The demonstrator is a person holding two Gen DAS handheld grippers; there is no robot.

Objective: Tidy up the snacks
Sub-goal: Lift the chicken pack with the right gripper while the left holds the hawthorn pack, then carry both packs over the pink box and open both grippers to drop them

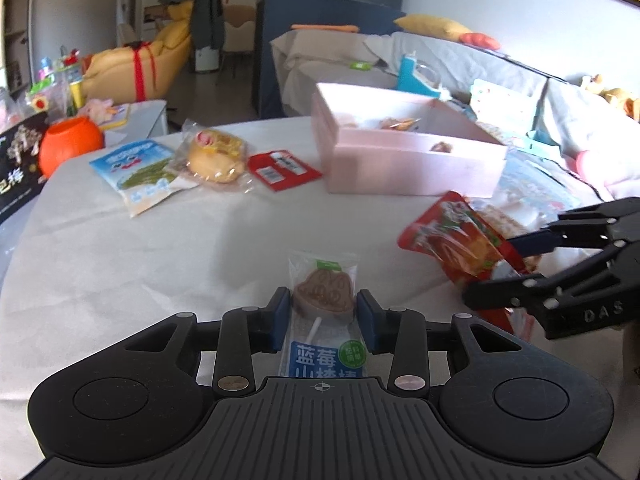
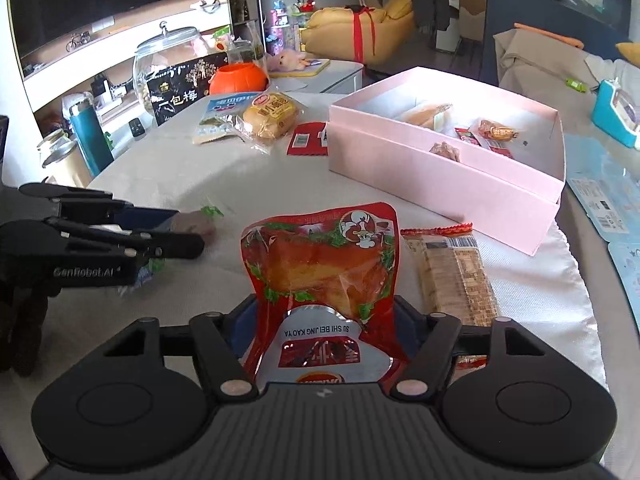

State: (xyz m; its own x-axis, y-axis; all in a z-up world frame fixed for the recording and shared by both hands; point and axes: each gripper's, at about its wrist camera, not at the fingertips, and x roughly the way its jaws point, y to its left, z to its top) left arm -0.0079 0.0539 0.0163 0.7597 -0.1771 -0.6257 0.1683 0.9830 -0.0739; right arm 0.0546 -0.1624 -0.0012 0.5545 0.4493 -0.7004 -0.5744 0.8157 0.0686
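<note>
My left gripper [image 1: 322,320] is shut on a blueberry hawthorn lollipop packet [image 1: 323,300] low over the table; it also shows in the right wrist view [image 2: 188,224]. My right gripper [image 2: 326,312] is shut on a red roast-duck pouch [image 2: 320,264], held just above the table; that pouch shows in the left wrist view [image 1: 456,236] at the right. A pink open box [image 2: 440,168] holding several snacks stands further back, also in the left wrist view [image 1: 408,156].
On the table lie a cracker pack [image 2: 452,272] right of the pouch, a bun [image 2: 270,116], a blue-white packet [image 1: 136,172] and a red flat packet [image 1: 282,168]. An orange bowl [image 1: 70,142] sits at the far left edge. Blue sheets [image 2: 604,204] lie right.
</note>
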